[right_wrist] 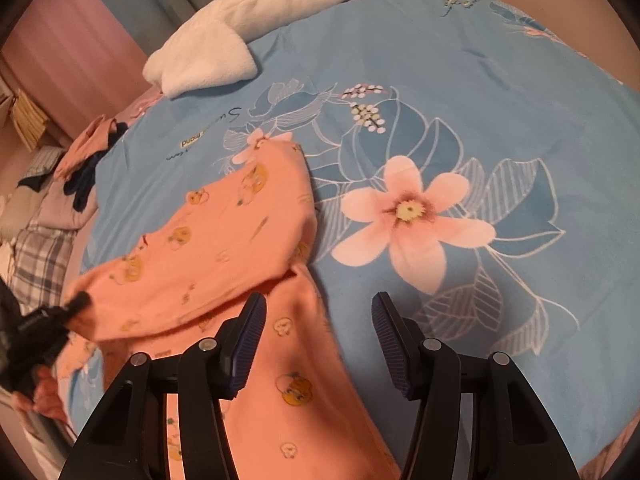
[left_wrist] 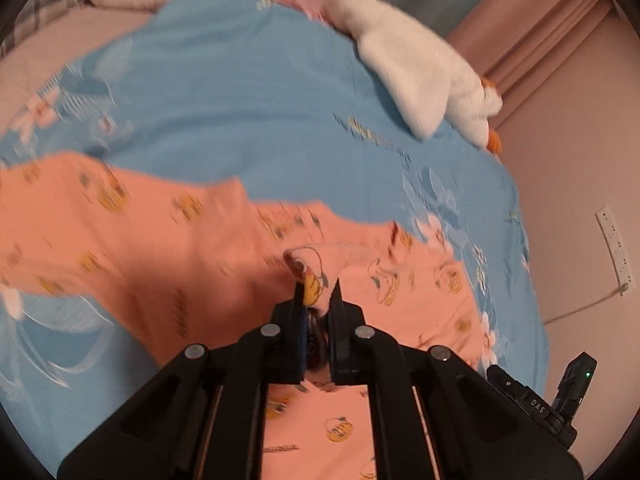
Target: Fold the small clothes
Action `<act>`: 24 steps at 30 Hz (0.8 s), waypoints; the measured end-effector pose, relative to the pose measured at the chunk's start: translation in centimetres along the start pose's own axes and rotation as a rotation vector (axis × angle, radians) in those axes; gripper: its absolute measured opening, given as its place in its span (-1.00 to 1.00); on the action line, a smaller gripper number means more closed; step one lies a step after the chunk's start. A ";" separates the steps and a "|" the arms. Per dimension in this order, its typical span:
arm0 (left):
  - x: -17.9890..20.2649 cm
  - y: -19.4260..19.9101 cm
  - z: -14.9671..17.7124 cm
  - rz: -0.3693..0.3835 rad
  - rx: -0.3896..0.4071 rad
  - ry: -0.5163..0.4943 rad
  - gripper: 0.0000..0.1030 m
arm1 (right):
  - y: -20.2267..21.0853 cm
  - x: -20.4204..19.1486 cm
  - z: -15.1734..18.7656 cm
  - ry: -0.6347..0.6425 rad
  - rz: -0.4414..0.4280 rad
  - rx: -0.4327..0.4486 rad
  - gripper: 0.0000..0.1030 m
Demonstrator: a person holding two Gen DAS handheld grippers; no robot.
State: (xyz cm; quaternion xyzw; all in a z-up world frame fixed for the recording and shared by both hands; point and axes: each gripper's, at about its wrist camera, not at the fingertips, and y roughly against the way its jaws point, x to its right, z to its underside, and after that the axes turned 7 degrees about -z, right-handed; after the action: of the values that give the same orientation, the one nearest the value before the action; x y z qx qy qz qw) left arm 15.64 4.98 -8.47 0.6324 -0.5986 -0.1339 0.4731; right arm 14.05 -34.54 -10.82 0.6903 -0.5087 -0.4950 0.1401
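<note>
Pinching only a thin edge of the orange garment (left_wrist: 224,240), the left hand-held gripper (left_wrist: 318,292) risks slippage; the right hand-held gripper (right_wrist: 318,312) is held wide, empty.

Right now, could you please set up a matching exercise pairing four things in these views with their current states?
Things:
1. left tongs
2. right tongs
3. orange garment
4. white plush toy

States:
A. open, holding nothing
B. lying at the far edge of the blue quilt
C. shut on a fold of fabric
D. partly lifted, spread on the bed

Pairs: 1-C, 2-A, 3-D, 4-B
</note>
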 end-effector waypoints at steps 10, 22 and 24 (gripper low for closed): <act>-3.7 0.0 -0.7 -0.082 0.010 0.016 -0.87 | -2.2 -1.9 -1.0 0.028 -0.057 -0.037 0.10; -5.0 -2.3 -0.1 -0.112 -0.046 0.024 -0.87 | -5.0 -1.9 -1.6 0.068 0.005 -0.095 -0.80; -5.0 -2.3 -0.1 -0.104 -0.051 0.023 -0.86 | -3.7 -1.7 -1.7 0.065 -0.021 -0.059 -0.81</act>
State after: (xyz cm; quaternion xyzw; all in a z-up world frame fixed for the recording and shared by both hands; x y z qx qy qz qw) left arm 15.89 9.10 -12.12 0.6520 -0.5557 -0.1662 0.4883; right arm 17.56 -31.98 -11.63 0.7072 -0.4816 -0.4884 0.1716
